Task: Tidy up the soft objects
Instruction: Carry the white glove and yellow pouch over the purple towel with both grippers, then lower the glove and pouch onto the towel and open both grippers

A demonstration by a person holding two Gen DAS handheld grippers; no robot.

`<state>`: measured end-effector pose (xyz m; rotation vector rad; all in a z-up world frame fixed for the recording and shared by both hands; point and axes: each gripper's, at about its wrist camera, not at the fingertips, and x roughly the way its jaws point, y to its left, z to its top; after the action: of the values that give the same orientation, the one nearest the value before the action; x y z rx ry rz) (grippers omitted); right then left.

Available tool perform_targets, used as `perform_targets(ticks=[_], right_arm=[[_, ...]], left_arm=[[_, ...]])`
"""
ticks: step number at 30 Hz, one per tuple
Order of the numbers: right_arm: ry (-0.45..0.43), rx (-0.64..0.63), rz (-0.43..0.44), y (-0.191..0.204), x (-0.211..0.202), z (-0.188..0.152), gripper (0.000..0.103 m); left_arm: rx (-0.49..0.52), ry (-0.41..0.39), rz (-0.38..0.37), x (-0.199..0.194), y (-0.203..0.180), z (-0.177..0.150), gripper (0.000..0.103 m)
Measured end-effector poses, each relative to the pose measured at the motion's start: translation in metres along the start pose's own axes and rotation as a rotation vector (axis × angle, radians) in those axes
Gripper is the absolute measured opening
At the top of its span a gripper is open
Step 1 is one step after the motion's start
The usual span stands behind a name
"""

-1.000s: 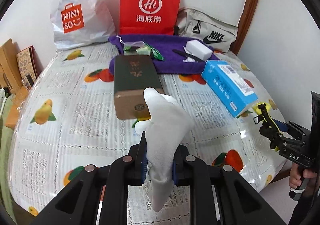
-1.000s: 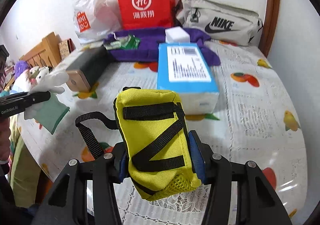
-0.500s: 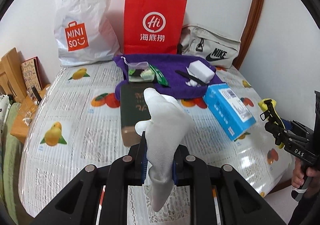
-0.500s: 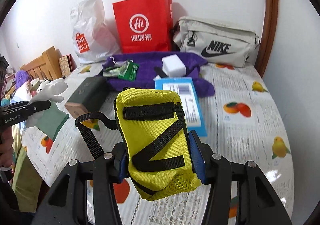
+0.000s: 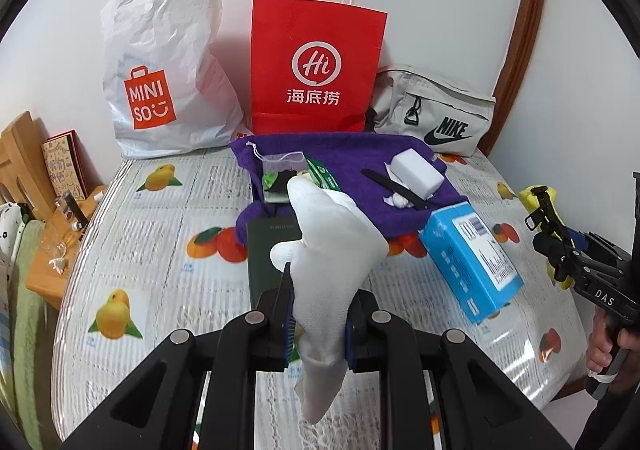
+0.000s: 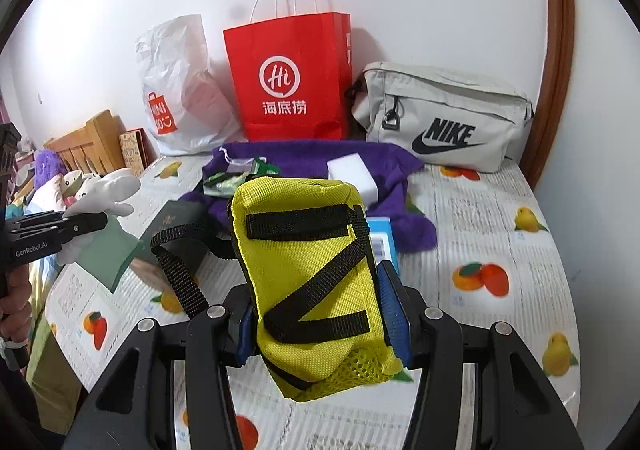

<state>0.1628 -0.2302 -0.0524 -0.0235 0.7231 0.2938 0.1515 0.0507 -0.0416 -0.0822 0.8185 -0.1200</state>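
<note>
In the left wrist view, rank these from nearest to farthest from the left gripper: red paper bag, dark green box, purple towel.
1. Dark green box, on the table just ahead of the left gripper.
2. Purple towel, spread mid-table beyond the box.
3. Red paper bag, upright against the back wall.

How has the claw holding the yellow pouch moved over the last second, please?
Yes: the right claw with the yellow pouch rose and drew back; the red bag sank lower in view.

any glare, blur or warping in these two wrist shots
Left wrist view: fisheye bends the wooden door frame into a curve, black corners vignette, and the table cover shows glare near the right edge. Right wrist view: same warping, with the yellow pouch sharp and the stuffed toys at far left soft.
</note>
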Motion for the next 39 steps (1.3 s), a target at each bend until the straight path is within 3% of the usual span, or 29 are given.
perform_targets(ticks=[12, 30, 39], right_arm=[[0.002, 0.008, 0.027, -0.009, 0.042, 0.041, 0.052], [0.066, -0.016, 0.095, 0.002, 0.139, 0.096, 0.052], [0.108, -0.03, 0.107, 0.011, 0.177, 0.106, 0.052]], left_arm=[[0.001, 0.015, 0.001, 0.039, 0.004, 0.041, 0.018], [-0.017, 0.058, -0.024, 0.11, 0.019, 0.096, 0.018], [-0.028, 0.073, -0.083, 0.142, 0.021, 0.116, 0.018]])
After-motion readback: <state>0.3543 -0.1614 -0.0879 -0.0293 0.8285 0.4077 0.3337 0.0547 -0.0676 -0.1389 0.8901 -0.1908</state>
